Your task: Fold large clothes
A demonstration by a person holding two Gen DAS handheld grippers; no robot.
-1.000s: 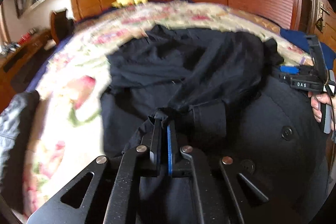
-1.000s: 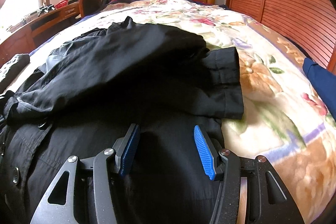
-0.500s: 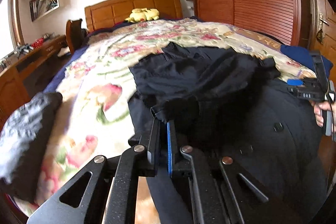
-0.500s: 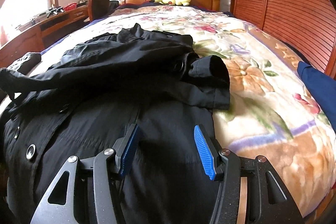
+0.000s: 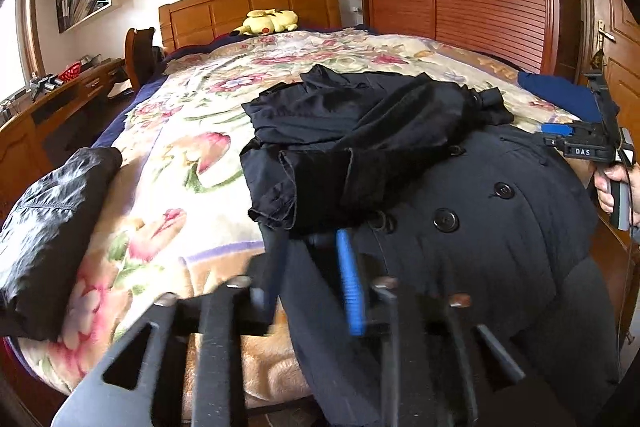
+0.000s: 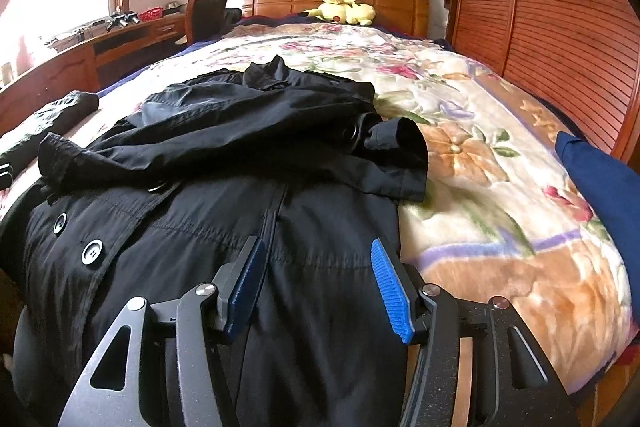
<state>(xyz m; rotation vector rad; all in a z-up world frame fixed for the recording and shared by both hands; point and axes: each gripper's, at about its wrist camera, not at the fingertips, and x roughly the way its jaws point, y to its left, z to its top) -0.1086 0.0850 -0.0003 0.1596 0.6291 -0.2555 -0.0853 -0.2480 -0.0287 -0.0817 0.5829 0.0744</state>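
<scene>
Left wrist view, and the left gripper (image 5: 310,267) sits low over the near edge of the bed, angled down at the black coat (image 5: 460,227). It's blurred, its jaws have just been opening, and nothing is caught between them: the sleeve cuff (image 5: 280,195) lies loose just ahead of the tips. Over at the right edge, a hand (image 5: 614,187) grips the handle of the right gripper (image 5: 560,131), held out above the coat's far side.

Right wrist view now: the right gripper (image 6: 318,275) hovers above the coat's lower body, blue pads (image 6: 390,291) set wide apart, empty, cloth below them but not pinched.

The coat itself is spread across the near half of the floral blanket (image 6: 480,167), front up, buttons (image 6: 92,251) showing. Both sleeves are thrown across the chest, rumpled, one cuff (image 6: 400,139) curling up near the blanket's orange flower. Another dark garment (image 5: 48,219) lies bundled at the bed's left edge.
</scene>
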